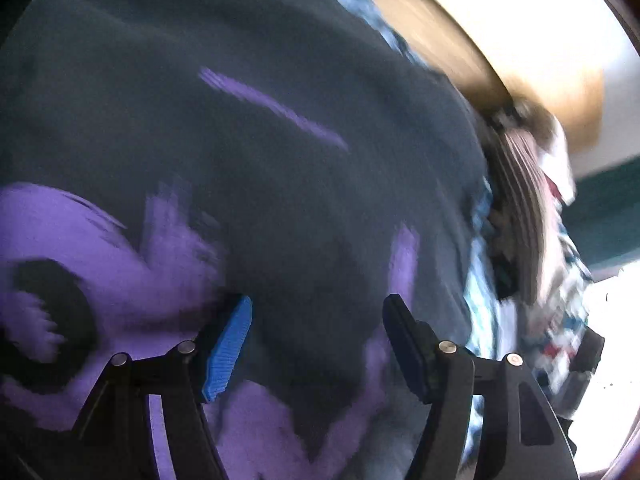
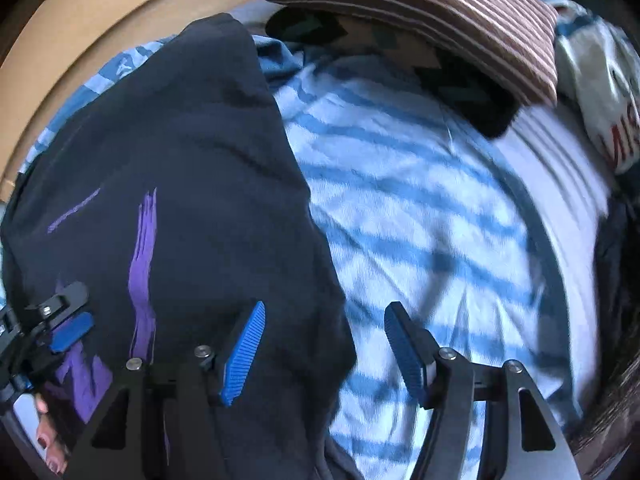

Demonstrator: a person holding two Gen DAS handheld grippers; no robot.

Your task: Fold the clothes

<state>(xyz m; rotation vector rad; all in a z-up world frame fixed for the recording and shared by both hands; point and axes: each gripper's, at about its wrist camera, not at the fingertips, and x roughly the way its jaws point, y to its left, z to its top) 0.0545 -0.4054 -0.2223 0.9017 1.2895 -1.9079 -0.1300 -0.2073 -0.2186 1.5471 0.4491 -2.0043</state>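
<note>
Motion-blurred clothes pile (image 1: 532,216), unreadable.

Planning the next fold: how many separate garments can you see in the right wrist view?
5: dark purple-print top at left, tie-dye blue shirt under it, brown striped piece and black patterned one behind, white lettered one far right. More may be hidden.

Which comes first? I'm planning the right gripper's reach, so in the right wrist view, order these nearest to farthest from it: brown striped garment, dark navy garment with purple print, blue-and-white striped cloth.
From the right gripper:
1. dark navy garment, left; too close to call against 2.
2. blue-and-white striped cloth, right.
3. brown striped garment, farthest, top.
</note>
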